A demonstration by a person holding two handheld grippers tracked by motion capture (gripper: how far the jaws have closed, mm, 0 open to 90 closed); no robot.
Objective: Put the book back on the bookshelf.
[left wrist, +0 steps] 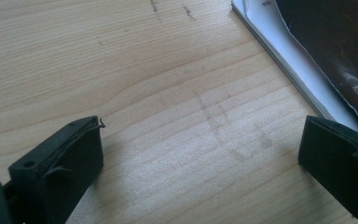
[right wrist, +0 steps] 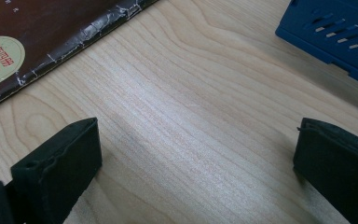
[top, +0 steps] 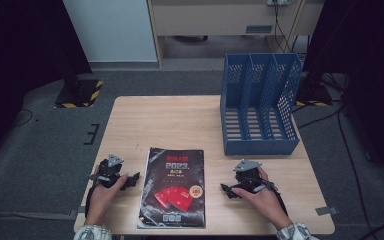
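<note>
Book lies flat on the table in front of the blue file rack, flanked by left gripper and right gripper, jaws apart and empty, seemingly ready to lift it.

Book cover text: too small to read in the high view beyond the large "2023". Left gripper view cuts the book at the top and right edges, so just a corner of cover and the page edges show; the right jaw hides a bit of its near edge. Right gripper view crops the book at top and left, and its round sticker is cut at the left edge. File rack clipped at top right, one low corner visible. High view: forearms run off the bottom edge; hands cover most of the left gripper and right gripper, so the jaw gaps are hard to judge there.
</note>
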